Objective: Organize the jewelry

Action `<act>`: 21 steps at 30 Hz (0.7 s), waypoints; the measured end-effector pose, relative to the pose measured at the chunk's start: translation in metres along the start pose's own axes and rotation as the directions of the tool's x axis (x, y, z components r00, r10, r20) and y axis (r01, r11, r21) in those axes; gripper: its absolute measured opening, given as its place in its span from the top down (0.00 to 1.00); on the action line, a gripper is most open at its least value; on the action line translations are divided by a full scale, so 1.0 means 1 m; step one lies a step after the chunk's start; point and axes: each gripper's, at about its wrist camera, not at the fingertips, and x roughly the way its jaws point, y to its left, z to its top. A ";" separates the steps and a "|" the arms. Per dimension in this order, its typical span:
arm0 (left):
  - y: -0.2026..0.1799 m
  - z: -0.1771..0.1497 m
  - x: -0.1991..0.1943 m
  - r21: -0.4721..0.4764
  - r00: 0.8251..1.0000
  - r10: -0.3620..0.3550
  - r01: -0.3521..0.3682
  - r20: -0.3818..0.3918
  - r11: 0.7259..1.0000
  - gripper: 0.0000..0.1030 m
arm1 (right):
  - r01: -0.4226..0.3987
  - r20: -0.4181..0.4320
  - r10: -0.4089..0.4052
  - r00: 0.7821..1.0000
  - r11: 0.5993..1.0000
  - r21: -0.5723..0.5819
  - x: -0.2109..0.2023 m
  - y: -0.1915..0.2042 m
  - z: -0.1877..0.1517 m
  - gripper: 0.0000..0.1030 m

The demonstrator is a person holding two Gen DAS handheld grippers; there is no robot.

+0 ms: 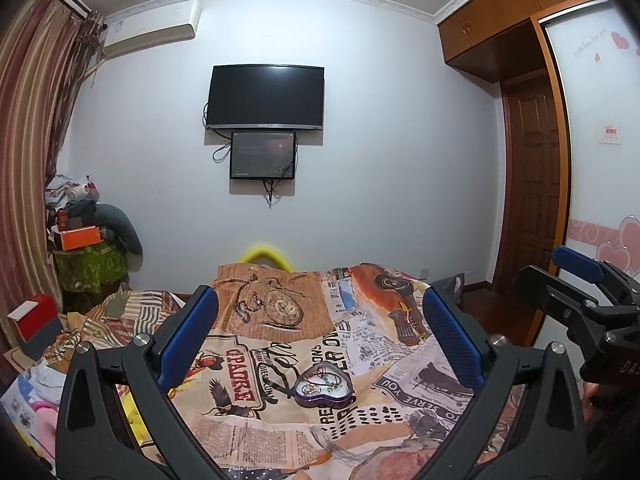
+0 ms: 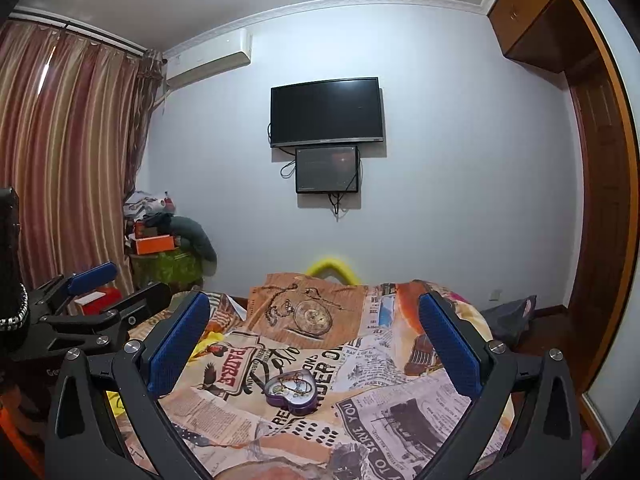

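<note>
Holding both grippers above the patterned bedspread (image 1: 280, 432), we see the left gripper (image 1: 320, 340) and right gripper (image 2: 314, 344) spread wide, empty; the heart-shaped jewelry tin (image 1: 324, 390) lies between and below our fingertips.

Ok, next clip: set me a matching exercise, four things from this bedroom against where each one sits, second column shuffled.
Things:
1. heart-shaped tin
2. television
3. air conditioner
4. orange box

Places:
A. high on the wall beside the curtain
B. in the cluttered pile in the left corner
C. on the printed bedspread, jewelry inside, between the open fingers of both grippers
D. mid-wall, right above a smaller screen

Pairs: 1-C, 2-D, 3-A, 4-B

The left gripper and right gripper both hold nothing.
</note>
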 end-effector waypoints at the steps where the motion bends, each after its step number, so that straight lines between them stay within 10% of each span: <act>1: 0.001 0.000 0.000 -0.002 1.000 -0.004 0.004 -0.001 1.000 0.00 | 0.000 0.000 0.000 1.000 1.000 0.002 0.000 -0.001 0.000 0.00; 21: -0.002 -0.003 0.001 0.010 0.999 -0.048 0.048 -0.012 0.999 0.00 | 0.013 -0.002 -0.013 1.000 1.000 0.009 0.002 -0.001 -0.001 0.00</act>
